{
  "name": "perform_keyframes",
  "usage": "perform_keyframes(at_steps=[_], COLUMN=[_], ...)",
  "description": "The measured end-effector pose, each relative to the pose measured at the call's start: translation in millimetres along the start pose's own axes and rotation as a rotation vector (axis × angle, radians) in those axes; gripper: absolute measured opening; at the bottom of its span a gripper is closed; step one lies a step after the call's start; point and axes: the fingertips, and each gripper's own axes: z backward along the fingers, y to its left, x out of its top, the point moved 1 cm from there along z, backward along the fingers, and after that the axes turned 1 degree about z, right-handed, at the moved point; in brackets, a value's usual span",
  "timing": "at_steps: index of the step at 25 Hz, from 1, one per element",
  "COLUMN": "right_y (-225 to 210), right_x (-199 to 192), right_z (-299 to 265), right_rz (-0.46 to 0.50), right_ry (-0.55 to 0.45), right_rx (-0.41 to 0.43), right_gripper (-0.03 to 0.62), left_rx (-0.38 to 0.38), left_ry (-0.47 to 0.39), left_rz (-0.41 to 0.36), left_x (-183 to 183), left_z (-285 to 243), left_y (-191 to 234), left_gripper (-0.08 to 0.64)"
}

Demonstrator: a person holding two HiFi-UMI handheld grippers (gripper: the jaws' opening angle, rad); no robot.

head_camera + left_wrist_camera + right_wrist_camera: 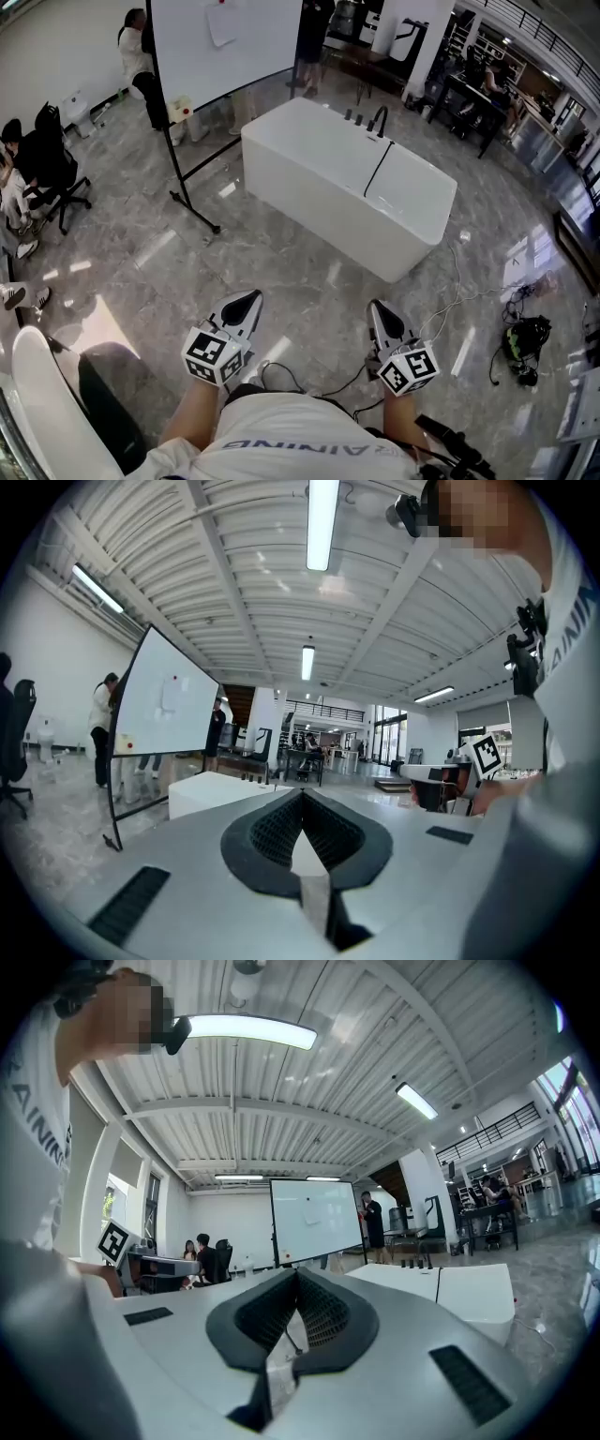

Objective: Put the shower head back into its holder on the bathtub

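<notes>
The shower head and its holder are too small for us to tell apart among the black fittings that stand in a row on the far rim of the white bathtub. A thin dark line runs from those fittings across the top of the tub to its near side; we cannot tell whether it is a hose or a seam. The tub stands alone on the grey marbled floor, well ahead of us.

Both tools are held low, close to the body and far from the tub. The left gripper has its claw pressed together with nothing in it, tips meeting in a point. The right gripper is likewise pressed together and empty, and both aim roughly level toward the tub.

Left of the tub stands a whiteboard on a black frame, with a person beside it. Other people sit on office chairs at the left edge. To the right, a cable trails over the floor near a black bundle of gear
</notes>
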Motion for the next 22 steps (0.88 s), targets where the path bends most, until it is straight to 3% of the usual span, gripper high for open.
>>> perform_keyframes(at_steps=[9, 22], right_y=[6.8, 70.4], right_x=[-9.9, -27.0], right_z=[-12.6, -72.3], right_rz=[-0.033, 0.006], right_ry=[0.042, 0.123], right_rx=[-0.045, -0.060], right_gripper=[0.011, 0.011], left_rx=[-0.007, -0.012], left_ry=[0.000, 0.004], left_rz=[0.035, 0.122], left_x=[-7.0, -28.9], left_z=[8.5, 51.7], left_y=[20.2, 105.7], left_gripper=[0.014, 0.015])
